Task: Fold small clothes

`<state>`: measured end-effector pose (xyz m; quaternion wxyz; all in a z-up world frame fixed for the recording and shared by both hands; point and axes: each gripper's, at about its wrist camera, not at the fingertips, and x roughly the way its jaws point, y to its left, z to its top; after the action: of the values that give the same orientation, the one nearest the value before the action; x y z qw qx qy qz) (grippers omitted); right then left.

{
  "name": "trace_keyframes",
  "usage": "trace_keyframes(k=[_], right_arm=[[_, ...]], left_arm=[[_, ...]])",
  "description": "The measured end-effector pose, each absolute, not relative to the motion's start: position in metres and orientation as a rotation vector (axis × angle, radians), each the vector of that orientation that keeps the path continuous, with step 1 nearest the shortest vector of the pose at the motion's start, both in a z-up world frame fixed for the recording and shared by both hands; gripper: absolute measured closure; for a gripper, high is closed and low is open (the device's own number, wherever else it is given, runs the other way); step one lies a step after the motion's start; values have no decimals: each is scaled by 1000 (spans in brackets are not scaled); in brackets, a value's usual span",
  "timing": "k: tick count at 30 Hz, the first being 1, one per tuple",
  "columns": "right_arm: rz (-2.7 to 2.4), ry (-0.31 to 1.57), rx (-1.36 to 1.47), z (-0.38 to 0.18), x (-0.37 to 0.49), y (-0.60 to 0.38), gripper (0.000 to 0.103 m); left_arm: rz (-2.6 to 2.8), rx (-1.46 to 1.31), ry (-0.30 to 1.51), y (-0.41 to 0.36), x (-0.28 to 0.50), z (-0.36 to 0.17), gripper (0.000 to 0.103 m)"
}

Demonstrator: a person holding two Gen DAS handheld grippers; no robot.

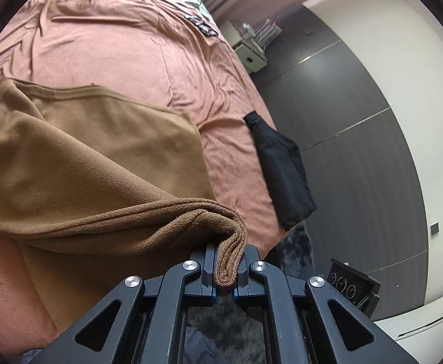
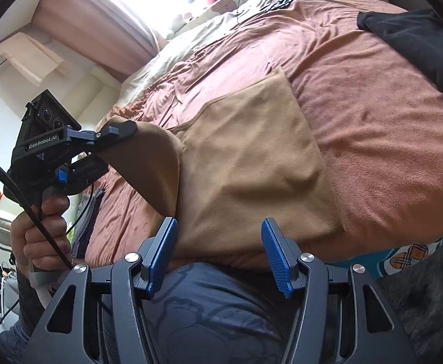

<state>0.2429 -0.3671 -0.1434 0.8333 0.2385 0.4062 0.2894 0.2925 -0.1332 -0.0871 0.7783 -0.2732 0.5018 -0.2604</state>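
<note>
A tan-brown knit garment (image 1: 94, 157) lies on the pink bedspread (image 1: 124, 42), one edge lifted off the bed. My left gripper (image 1: 226, 268) is shut on a bunched, layered corner of it. In the right wrist view the same garment (image 2: 251, 163) spreads flat across the bed, and its left corner rises to the left gripper (image 2: 112, 133), which a hand (image 2: 44, 230) holds. My right gripper (image 2: 218, 251) stands open with blue ribbed pads (image 2: 274, 254), just short of the garment's near edge, nothing between its fingers.
A folded black garment (image 1: 282, 166) lies at the bed's right edge, also the black garment (image 2: 418, 42) at upper right. Cables and small dark items (image 1: 201, 25) rest further up the bed. A white cabinet (image 1: 250, 51), dark floor and grey rug (image 1: 294, 251) flank the bed.
</note>
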Motion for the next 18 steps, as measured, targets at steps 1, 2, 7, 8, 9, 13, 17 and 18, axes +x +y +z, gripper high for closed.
trace_keyframes(k=[1, 2, 7, 8, 9, 13, 17, 18], right_arm=[[611, 864, 511, -145, 244, -367, 47], [611, 867, 515, -146, 245, -368, 47], [603, 888, 508, -152, 253, -365, 47], [601, 896, 497, -153, 257, -363, 47], [604, 901, 487, -154, 260, -361, 47], [624, 929, 416, -150, 277, -344, 47], [610, 948, 301, -140, 295, -328, 47], [609, 951, 275, -138, 299, -325, 47]], left_arm=[[-565, -585, 1097, -138, 294, -91, 97], [-568, -578, 1106, -142, 295, -94, 97], [-574, -511, 1155, -159, 302, -104, 74], [-594, -513, 1157, -159, 302, -106, 68], [-600, -514, 1156, -156, 302, -107, 57], [-558, -500, 1138, -136, 294, -106, 45], [-499, -510, 1145, -108, 287, -111, 45], [-478, -509, 1145, -100, 285, -113, 45]])
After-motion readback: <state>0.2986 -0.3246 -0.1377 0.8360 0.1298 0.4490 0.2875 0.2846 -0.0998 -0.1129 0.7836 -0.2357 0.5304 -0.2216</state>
